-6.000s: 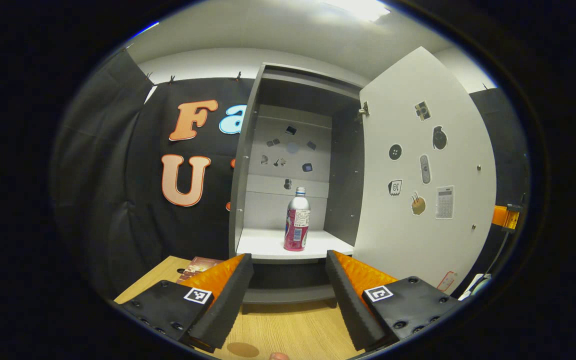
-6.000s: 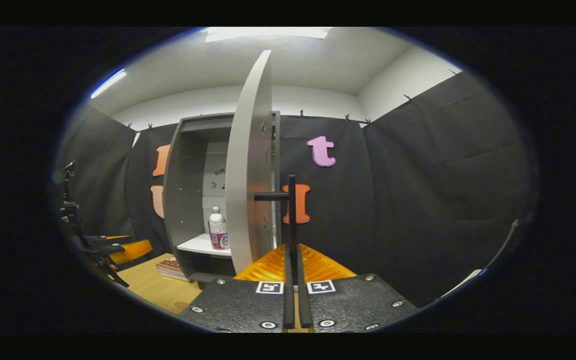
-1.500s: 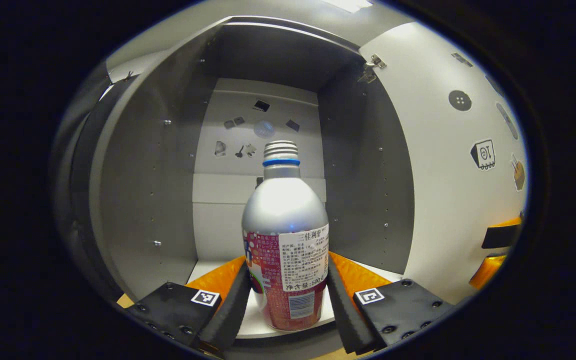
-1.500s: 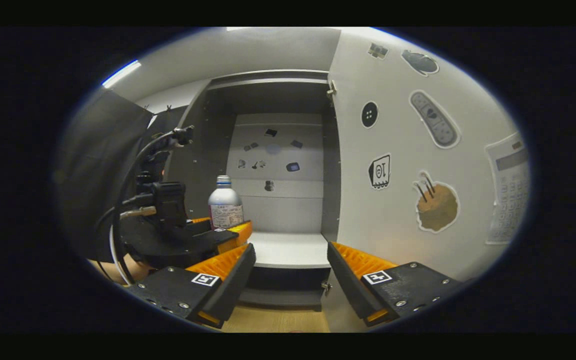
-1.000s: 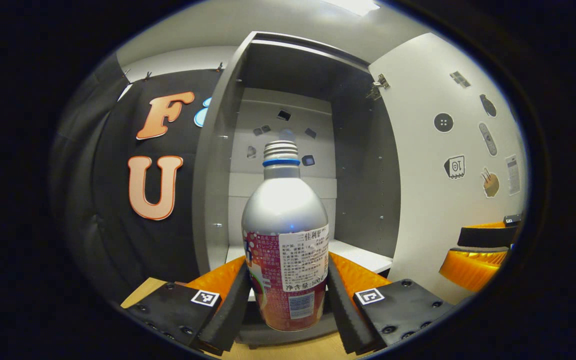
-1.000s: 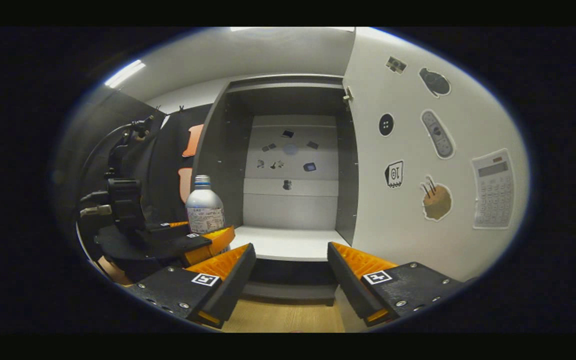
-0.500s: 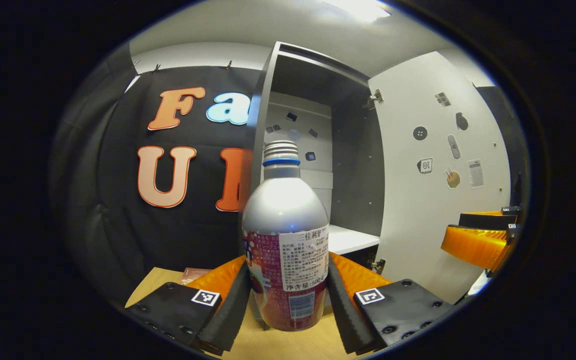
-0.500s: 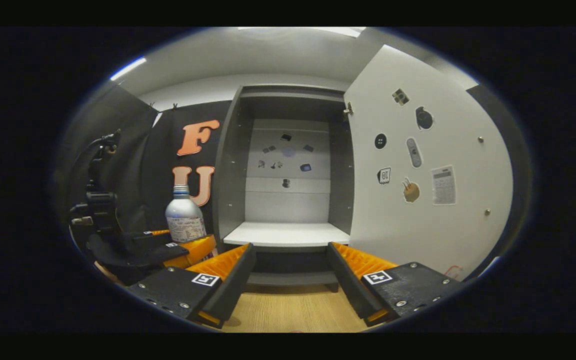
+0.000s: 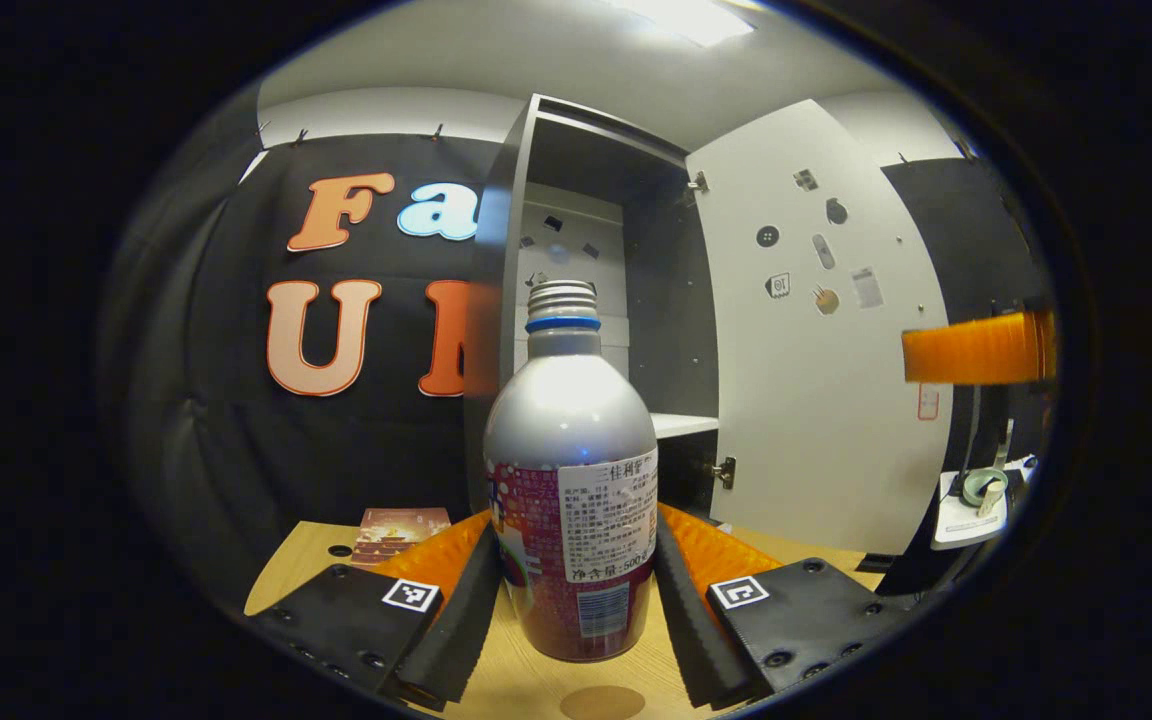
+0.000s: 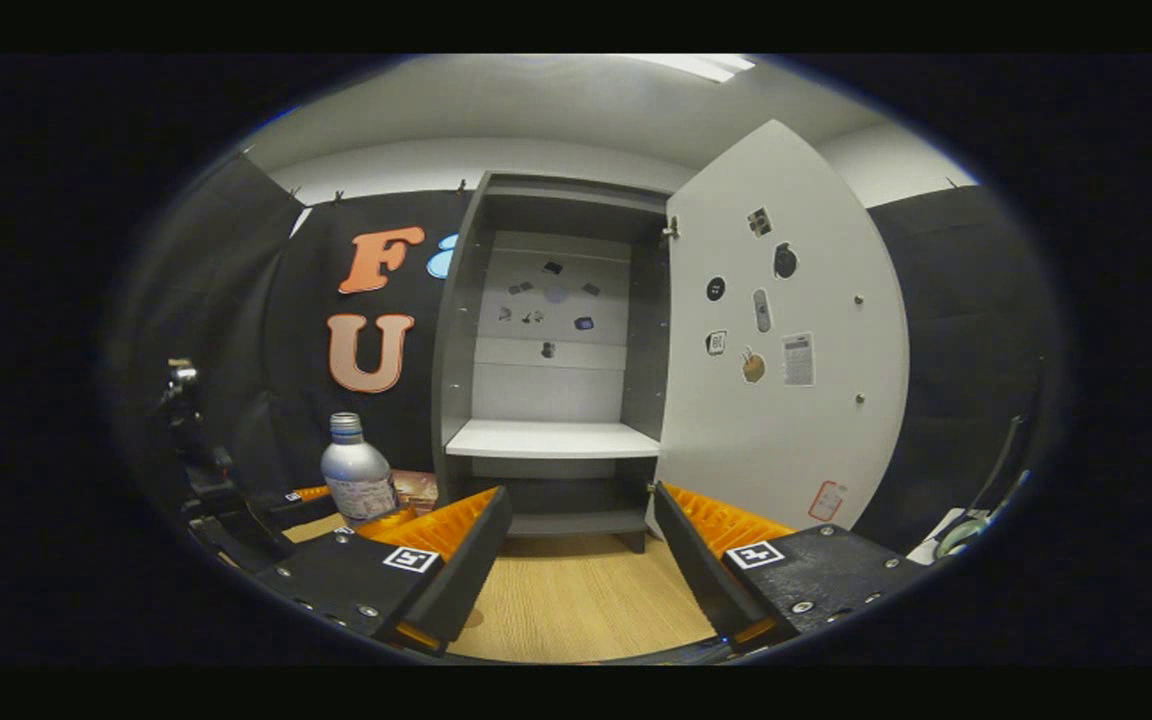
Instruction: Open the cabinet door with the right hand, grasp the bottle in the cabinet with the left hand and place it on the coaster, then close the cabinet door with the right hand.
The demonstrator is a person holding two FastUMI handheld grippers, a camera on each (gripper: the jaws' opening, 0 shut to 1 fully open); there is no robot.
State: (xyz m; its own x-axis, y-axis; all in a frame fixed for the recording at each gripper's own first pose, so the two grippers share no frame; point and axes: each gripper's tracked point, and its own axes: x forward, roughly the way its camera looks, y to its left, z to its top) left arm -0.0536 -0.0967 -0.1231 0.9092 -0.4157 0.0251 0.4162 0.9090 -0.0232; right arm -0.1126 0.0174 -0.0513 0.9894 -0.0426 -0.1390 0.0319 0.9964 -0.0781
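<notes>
Now the door (image 10: 786, 370) stands open and the shelf (image 10: 551, 438) is bare; left tool (image 9: 576, 590) grips the bottle (image 9: 571, 480) above the surface (image 9: 526, 670), near the coaster (image 9: 601, 702); right tool (image 10: 581, 545) gapes empty; placing and closing remain.

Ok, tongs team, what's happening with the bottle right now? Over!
Left tongs shut on bottle, out of cabinet, above coaster. Right tongs open, empty. Door open. Path looks clear.

Book (image 9: 402, 524) on the wooden table (image 10: 576, 600), stickers (image 10: 754, 366).
</notes>
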